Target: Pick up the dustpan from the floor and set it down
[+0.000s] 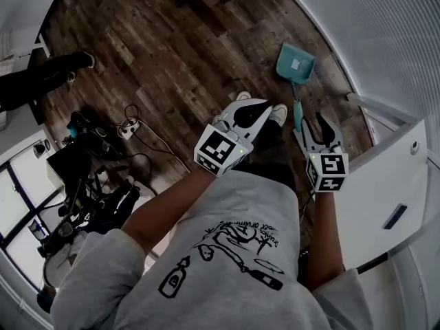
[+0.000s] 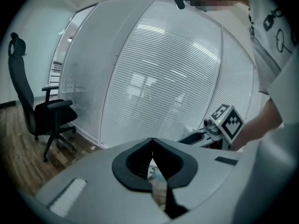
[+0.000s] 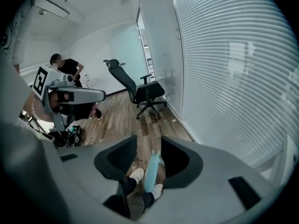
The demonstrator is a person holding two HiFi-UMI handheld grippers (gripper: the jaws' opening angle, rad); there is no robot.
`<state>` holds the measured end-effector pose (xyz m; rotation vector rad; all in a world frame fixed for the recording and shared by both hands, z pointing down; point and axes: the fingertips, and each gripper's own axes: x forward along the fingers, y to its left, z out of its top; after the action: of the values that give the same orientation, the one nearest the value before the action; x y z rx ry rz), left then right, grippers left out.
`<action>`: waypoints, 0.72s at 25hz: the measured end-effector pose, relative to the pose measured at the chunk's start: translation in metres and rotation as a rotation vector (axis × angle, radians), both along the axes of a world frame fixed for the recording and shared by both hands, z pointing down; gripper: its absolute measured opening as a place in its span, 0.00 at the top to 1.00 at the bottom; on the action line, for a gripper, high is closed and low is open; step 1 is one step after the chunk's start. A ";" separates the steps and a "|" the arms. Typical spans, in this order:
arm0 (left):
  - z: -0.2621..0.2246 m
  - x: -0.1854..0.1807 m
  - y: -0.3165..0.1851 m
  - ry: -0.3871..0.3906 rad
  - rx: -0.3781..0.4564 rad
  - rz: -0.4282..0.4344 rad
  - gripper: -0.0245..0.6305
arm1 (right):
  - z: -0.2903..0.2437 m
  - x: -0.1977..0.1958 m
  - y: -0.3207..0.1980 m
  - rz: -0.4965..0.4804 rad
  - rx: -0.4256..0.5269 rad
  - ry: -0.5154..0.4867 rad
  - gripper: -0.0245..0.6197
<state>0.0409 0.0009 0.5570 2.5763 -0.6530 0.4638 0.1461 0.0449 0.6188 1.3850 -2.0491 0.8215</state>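
A teal dustpan (image 1: 295, 63) lies on the wooden floor by the glass wall, its long handle (image 1: 298, 108) pointing back toward my feet. My right gripper (image 1: 313, 126) hovers just right of the handle's near end, jaws apart. In the right gripper view the handle (image 3: 152, 171) shows through the gap of the right gripper (image 3: 148, 141), nearer the right jaw, with no pad pressing on it. My left gripper (image 1: 258, 108) hangs over my shoes, left of the handle, jaws meeting at the tips and holding nothing. The left gripper (image 2: 152, 141) shows a sliver of teal behind its closed jaws.
A black office chair (image 3: 142, 90) stands by the blind-covered glass wall (image 1: 385, 40). Cables, a power strip (image 1: 126, 126) and dark equipment (image 1: 89, 184) crowd the floor at left. A white cabinet (image 1: 388, 184) is close on the right. A person in black (image 3: 70, 66) stands farther back.
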 end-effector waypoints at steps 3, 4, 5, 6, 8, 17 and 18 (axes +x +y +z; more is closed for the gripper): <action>0.017 -0.001 0.005 -0.021 -0.013 0.010 0.96 | 0.022 0.003 0.005 -0.004 -0.034 -0.004 0.75; 0.022 -0.001 0.006 -0.027 -0.015 0.012 0.96 | 0.028 0.003 0.006 -0.006 -0.042 -0.006 0.75; 0.028 -0.001 0.007 -0.035 -0.019 0.013 0.96 | 0.034 0.002 0.006 -0.008 -0.051 -0.009 0.75; 0.035 -0.002 0.008 -0.043 -0.026 0.014 0.96 | 0.040 0.002 0.006 -0.009 -0.061 -0.011 0.74; 0.049 -0.003 0.010 -0.051 -0.043 0.012 0.96 | 0.052 0.003 0.005 -0.010 -0.077 -0.012 0.74; 0.095 -0.010 0.020 -0.102 -0.083 0.027 0.96 | 0.099 -0.001 0.007 -0.029 -0.151 -0.044 0.71; 0.098 -0.010 0.021 -0.106 -0.082 0.031 0.96 | 0.104 -0.002 0.007 -0.030 -0.159 -0.049 0.71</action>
<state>0.0310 0.0217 0.6546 2.5007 -0.6175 0.6278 0.1442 0.0523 0.7223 1.2566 -1.9887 0.9908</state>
